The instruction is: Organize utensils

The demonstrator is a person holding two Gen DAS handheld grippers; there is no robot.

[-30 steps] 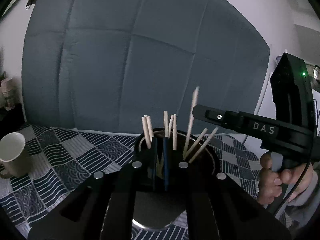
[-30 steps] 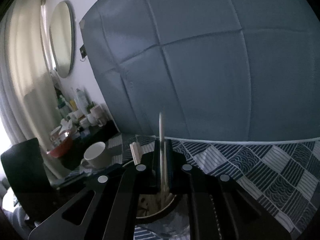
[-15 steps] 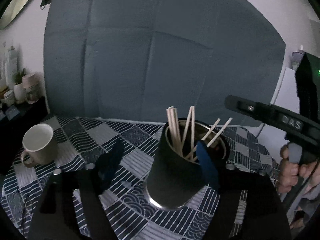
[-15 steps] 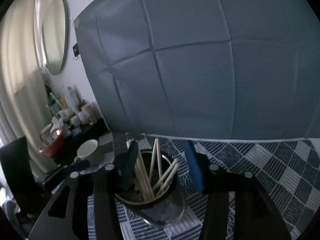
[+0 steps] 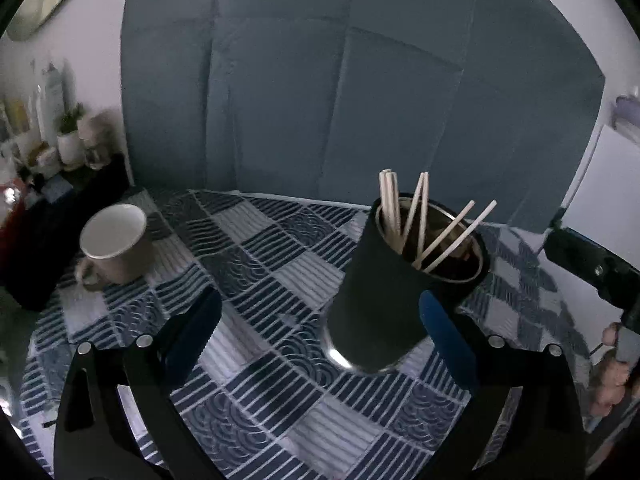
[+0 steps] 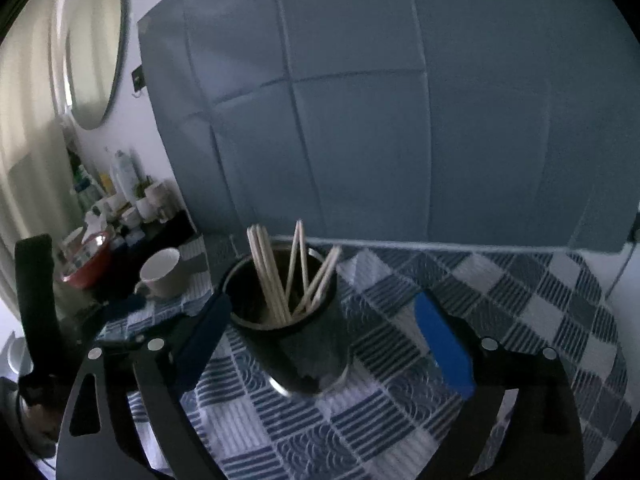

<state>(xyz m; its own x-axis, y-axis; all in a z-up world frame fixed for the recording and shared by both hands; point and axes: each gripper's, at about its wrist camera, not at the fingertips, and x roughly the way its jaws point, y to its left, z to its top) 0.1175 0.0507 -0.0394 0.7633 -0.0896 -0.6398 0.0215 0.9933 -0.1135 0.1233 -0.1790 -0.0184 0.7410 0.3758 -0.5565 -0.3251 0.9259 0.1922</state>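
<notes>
A black cylindrical holder (image 5: 384, 300) stands on the checked blue and white cloth, with several pale wooden chopsticks (image 5: 404, 216) leaning loose inside it. My left gripper (image 5: 320, 328) has its jaws opening wide. The holder's base lies just inside the right pad, and neither pad presses on it. In the right wrist view the same holder (image 6: 296, 332) and chopsticks (image 6: 276, 280) sit between the fingers of my right gripper (image 6: 324, 336). Its jaws are also opening and grip nothing. The right gripper's black body (image 5: 592, 272) and a hand show at the right edge of the left wrist view.
A white mug (image 5: 116, 244) stands on the cloth (image 5: 280, 264) at the far left, also the mug (image 6: 160, 268) left of the holder. A grey-blue padded panel rises behind the table. A dark side shelf holds bottles, jars and a red bowl (image 6: 86, 260).
Both grippers were shut on chopsticks above the holder. They have since opened and pulled back, and the chopsticks now rest loose in the holder.
</notes>
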